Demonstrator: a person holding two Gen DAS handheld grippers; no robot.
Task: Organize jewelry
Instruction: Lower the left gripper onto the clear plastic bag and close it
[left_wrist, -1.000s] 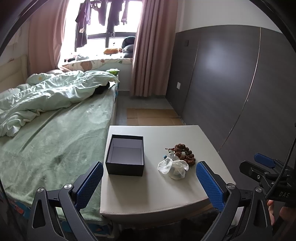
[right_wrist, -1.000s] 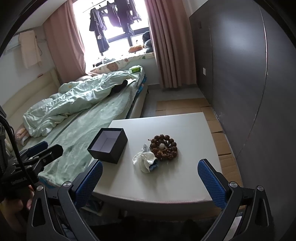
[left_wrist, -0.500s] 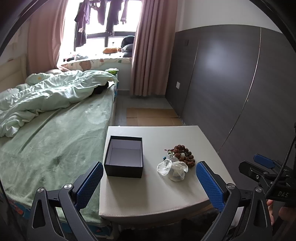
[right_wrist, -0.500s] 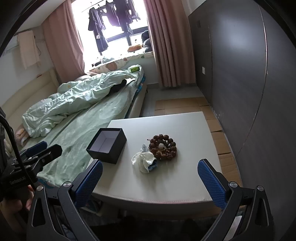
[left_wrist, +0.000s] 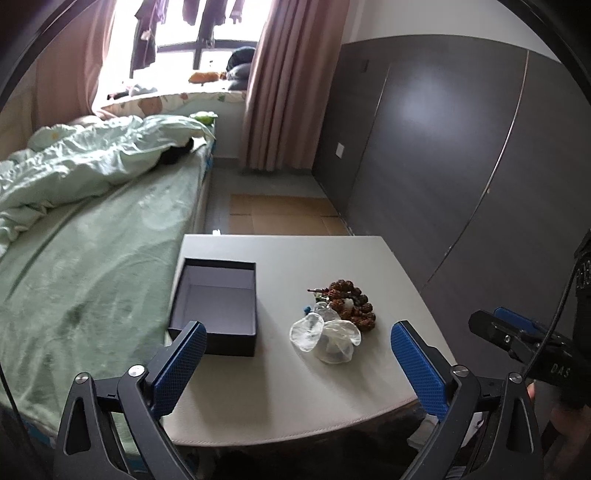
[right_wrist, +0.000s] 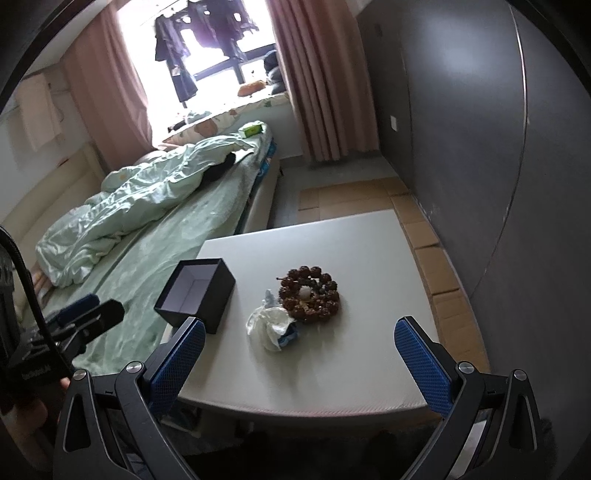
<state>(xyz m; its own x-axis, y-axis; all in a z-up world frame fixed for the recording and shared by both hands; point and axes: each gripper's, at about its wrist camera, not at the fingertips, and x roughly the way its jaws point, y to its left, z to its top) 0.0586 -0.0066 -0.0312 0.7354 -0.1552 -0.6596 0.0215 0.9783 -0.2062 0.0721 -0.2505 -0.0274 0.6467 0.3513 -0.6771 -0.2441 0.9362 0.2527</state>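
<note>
**Both grippers wide open, jewelry untouched**

The bead bracelet (right_wrist: 309, 294) lies coiled near the middle of the counter (right_wrist: 369, 369), touching a crumpled clear bag (right_wrist: 271, 326) on its near side. The open black box (left_wrist: 218, 306) sits well apart, toward the counter's left edge. The right gripper (right_wrist: 300, 352) hovers short of the near edge, jaws spread wide and empty, the bracelet straight ahead between its fingers. The left gripper (left_wrist: 295, 360) is equally open and empty, but centred between box and pile. I judge the right the better placed for the pick.
</note>
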